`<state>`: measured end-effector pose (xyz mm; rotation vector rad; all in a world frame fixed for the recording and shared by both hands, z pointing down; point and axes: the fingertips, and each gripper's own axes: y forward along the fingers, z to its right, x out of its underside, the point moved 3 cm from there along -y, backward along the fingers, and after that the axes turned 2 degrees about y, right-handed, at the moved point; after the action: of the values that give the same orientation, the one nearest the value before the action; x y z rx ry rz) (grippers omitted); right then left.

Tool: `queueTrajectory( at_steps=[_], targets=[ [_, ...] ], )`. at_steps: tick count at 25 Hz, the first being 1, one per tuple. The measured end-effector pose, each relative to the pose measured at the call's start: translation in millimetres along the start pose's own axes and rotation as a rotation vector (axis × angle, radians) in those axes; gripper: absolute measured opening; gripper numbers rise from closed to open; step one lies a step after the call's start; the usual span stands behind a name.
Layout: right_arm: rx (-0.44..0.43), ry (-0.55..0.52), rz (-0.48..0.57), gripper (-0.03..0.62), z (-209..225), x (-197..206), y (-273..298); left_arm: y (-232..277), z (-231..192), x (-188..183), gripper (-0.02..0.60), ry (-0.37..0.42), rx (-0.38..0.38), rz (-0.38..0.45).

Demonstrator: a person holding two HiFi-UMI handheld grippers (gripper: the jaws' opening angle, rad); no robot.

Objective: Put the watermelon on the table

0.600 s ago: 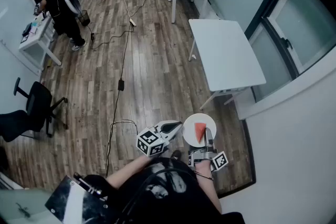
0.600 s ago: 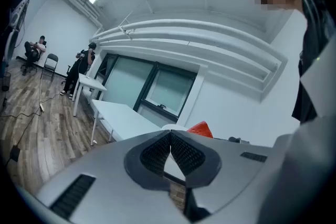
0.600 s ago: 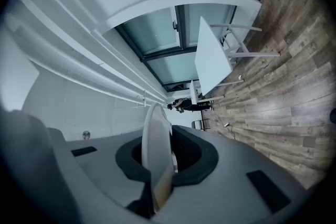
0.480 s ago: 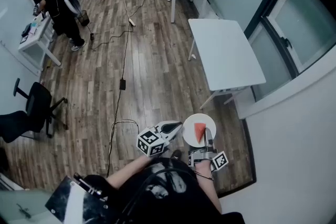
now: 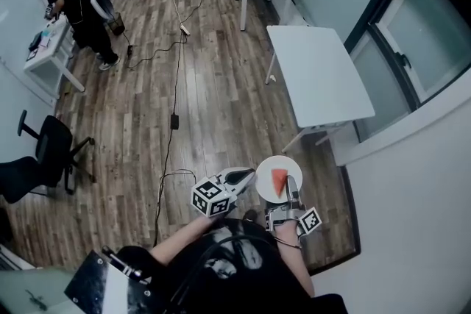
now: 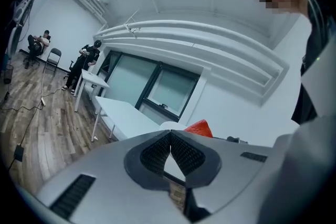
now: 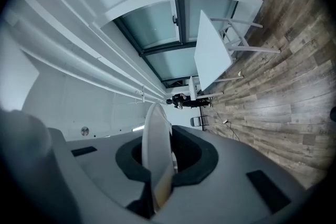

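Your right tool [image 5: 293, 189] is clamped on the near rim of the white plate [image 5: 266, 170]. The watermelon slice [image 5: 279, 182] lies on that plate, carried above the wooden floor [image 5: 213, 106].

Only the right gripper view shows the grip itself: the plate runs edge-on between the two pads, which press on it with a narrow gap. The slice cannot be made out there. The head view shows it flat on the plate, toward the plate's right side.

The left gripper view shows your left tool [image 5: 243, 176] closed, pads meeting at the tips with nothing between them. Past them, the slice's red tip rises over the plate's rim. From the head view that tool sits just beside the plate's left edge; whether it touches, you cannot tell.

The white worktop [image 5: 320, 73] stands ahead, well apart from the plate. Its near corner is the closest point, and its right edge runs near the window wall [image 5: 412, 33]. A cable [image 5: 171, 136] trails over the floor to your left.

Against half a second ago, little differs. Plate, slice and both tools sit almost where they were, and the grip is the same.
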<state>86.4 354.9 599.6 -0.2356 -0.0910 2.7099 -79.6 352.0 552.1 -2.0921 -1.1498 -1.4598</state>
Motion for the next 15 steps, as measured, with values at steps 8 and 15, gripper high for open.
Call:
queueTrajectory(
  at_steps=[8, 15],
  targets=[
    [0.009, -0.017, 0.063, 0.038, 3.6, 12.1, 2.7, -6.4, -16.7, 1.8, 0.005, -0.027, 0.056, -0.001],
    [0.071, 0.004, 0.121, 0.038, 16.3, 15.3, -19.5, -0.4, -13.7, 25.3, 0.005, -0.073, 0.130, -0.072]
  ],
)
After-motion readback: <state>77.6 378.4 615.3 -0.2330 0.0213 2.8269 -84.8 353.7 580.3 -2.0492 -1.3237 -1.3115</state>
